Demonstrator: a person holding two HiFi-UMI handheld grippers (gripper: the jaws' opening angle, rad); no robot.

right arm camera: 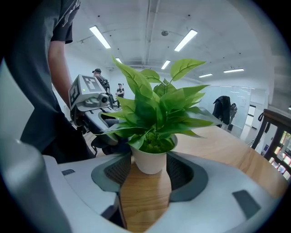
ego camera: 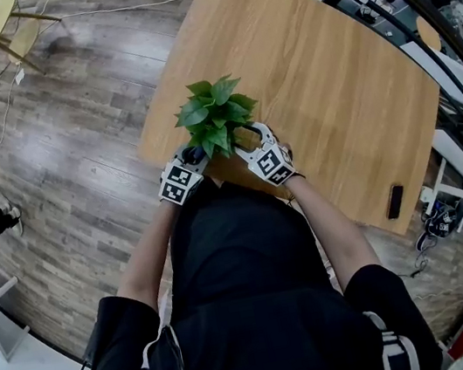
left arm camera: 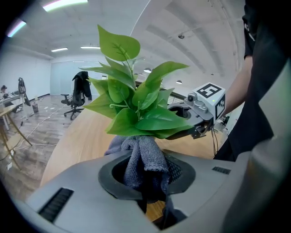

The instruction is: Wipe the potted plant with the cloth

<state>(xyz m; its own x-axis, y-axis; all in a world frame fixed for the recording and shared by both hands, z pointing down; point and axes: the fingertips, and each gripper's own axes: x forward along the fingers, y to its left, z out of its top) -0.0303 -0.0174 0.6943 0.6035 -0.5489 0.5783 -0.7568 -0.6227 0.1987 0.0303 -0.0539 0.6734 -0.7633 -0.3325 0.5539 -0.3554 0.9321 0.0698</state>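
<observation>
Left gripper (left arm camera: pixel 146 179) clenches the soft grey cloth (left arm camera: pixel 143 154) just under the leaves (left arm camera: pixel 136 123). My right gripper (right arm camera: pixel 146 175) clamps the potted plant (right arm camera: pixel 157 118), at the table's (ego camera: pixel 330 91) near edge, by its light, rigid white pot (right arm camera: pixel 149 160). I judge those leaves flimsy, so the pot is the place to hold.

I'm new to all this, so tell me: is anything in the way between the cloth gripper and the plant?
Nothing visible. The left gripper is shut on the grey cloth, which sits right under the lower leaves of the plant; the right gripper clasps the white pot.
</observation>
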